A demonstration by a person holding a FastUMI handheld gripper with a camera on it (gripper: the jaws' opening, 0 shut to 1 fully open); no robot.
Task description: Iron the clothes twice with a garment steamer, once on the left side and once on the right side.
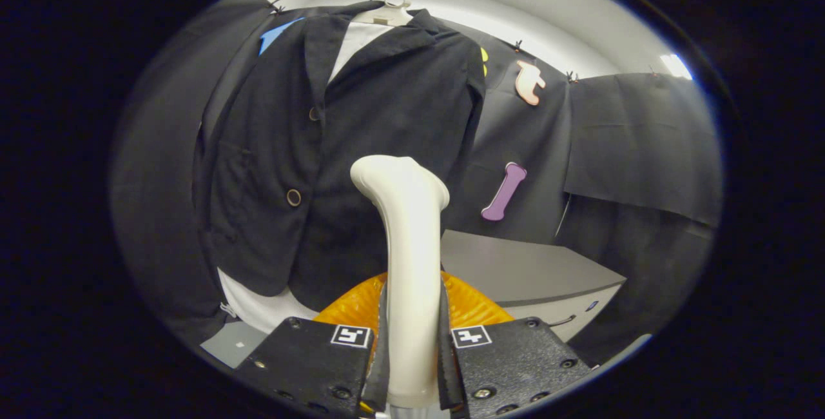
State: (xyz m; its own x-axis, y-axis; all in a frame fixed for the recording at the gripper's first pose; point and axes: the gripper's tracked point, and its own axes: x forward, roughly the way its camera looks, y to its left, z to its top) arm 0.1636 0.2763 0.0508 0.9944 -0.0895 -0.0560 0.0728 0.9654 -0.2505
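The tool is clamped on the garment steamer's handle, both fingers pressing it; its head reaches the hanging dark blazer's front (right panel), grey surface beyond.

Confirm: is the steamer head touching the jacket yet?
Cannot tell: the steamer, clamped between the jaws of the gripper, overlaps the jacket in the gripper view, but one view shows no depth.

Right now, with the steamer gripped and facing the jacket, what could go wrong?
The gripper is shut on the steamer low on its handle, so the head could tip or twist when pressed against the jacket. The head might also snag the button or the open front edge.
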